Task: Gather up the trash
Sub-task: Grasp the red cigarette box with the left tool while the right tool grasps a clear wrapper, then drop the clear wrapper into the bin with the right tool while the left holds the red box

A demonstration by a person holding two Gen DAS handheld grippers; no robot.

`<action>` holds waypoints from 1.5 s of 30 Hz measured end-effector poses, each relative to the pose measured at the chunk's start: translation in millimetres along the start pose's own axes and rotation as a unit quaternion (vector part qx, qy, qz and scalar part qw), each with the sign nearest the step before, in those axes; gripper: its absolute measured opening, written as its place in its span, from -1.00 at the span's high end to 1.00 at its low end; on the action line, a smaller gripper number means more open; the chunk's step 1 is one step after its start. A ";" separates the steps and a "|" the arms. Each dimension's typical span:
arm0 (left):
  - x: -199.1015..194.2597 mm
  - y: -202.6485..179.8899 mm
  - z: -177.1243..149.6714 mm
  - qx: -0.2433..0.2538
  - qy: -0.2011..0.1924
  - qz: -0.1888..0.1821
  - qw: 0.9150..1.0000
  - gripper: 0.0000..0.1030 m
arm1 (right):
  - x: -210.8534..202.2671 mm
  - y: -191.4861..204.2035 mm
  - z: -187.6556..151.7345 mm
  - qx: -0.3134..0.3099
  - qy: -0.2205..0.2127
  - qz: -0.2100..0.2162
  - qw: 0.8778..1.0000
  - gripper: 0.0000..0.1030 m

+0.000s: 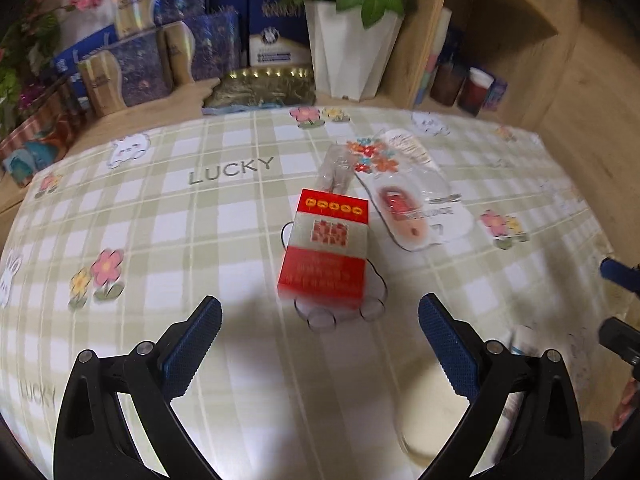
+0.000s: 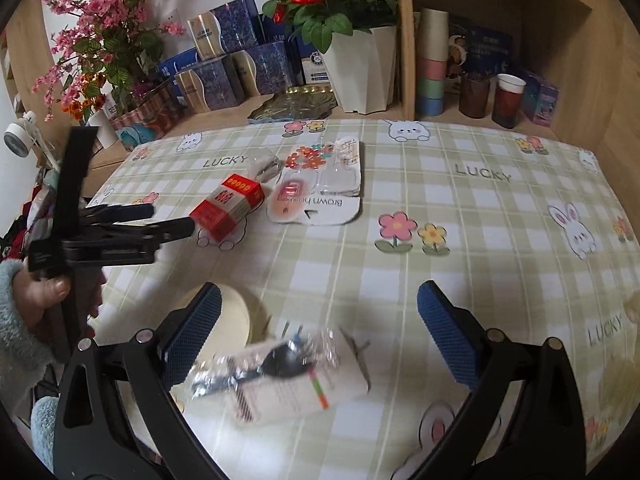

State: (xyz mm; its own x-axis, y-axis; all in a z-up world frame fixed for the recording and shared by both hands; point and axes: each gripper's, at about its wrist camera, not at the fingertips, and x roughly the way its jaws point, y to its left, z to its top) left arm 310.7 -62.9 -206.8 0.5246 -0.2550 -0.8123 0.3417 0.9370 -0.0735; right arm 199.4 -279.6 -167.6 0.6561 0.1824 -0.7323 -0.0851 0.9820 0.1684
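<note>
Left wrist view: left gripper (image 1: pixel 320 344) spread wide, red-and-white cardboard box (image 1: pixel 326 248) at twelve o'clock on the checked worktop (image 1: pixel 160 220); right gripper (image 2: pixel 320 340) gapes over a clear plastic wrapper (image 2: pixel 280 376).

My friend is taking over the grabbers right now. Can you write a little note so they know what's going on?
Left hand-held gripper: open, empty, pointed at the red box.
Right hand-held gripper: open, empty, over the plastic spoon packet, near a white cup.
Further back on the tablecloth: the hook package and a crumpled clear wrapper.
Done: nothing grabbed yet.
Left: pick up all four pieces of trash.
</note>
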 end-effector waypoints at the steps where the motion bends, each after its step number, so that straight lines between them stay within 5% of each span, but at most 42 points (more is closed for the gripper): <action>1: 7.4 0.3 4.6 0.006 0.004 0.004 1.000 -0.87 | 5.8 -2.4 4.3 0.000 0.001 0.001 1.000 -0.88; 9: 42.7 -11.0 25.7 0.050 0.008 0.018 0.999 -0.76 | 39.0 -12.5 14.9 0.008 0.029 -0.006 1.000 -0.88; 12: 52.7 -13.9 28.1 0.059 0.024 0.025 0.998 -0.34 | 46.0 -10.6 21.4 0.001 0.030 -0.004 1.000 -0.88; 13: 55.4 -12.1 27.4 0.054 0.039 0.026 0.997 -0.07 | 47.8 -9.5 24.2 -0.002 0.030 0.000 1.000 -0.88; 24: -12.9 36.9 -2.4 -0.029 -0.018 0.012 0.999 -0.06 | 94.9 31.6 79.9 -0.093 0.010 0.053 0.994 -0.86; 27: -35.7 57.6 -12.1 -0.061 -0.036 0.030 0.997 -0.06 | 121.2 52.5 100.1 -0.123 0.017 0.063 0.990 -0.56; 34: -80.9 101.4 -39.3 -0.137 -0.063 0.043 0.988 -0.06 | 183.5 87.0 130.0 -0.159 0.057 0.044 0.985 -0.52; 36: -92.0 112.3 -47.7 -0.157 -0.068 0.046 0.984 -0.06 | 202.0 90.8 131.1 -0.163 0.081 0.027 0.983 -0.37; 39: -105.4 122.0 -59.9 -0.179 -0.071 0.045 0.980 -0.06 | 212.6 90.2 128.3 -0.149 0.104 0.017 0.983 0.32; 42: -119.9 120.3 -73.0 -0.185 -0.077 0.049 0.979 -0.06 | 191.6 89.8 125.5 -0.134 0.079 0.027 0.987 0.72; 45: -132.6 114.9 -85.2 -0.190 -0.079 0.049 0.977 -0.06 | 159.0 85.8 118.7 -0.112 0.048 0.044 0.992 0.76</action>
State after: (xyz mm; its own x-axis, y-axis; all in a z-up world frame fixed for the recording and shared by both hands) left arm 214.0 98.9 -156.9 0.6640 -0.1648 -0.7293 -0.0147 0.9723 -0.2331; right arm 385.5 -172.1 -191.3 0.5647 0.2601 -0.7833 -0.3105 0.9463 0.0904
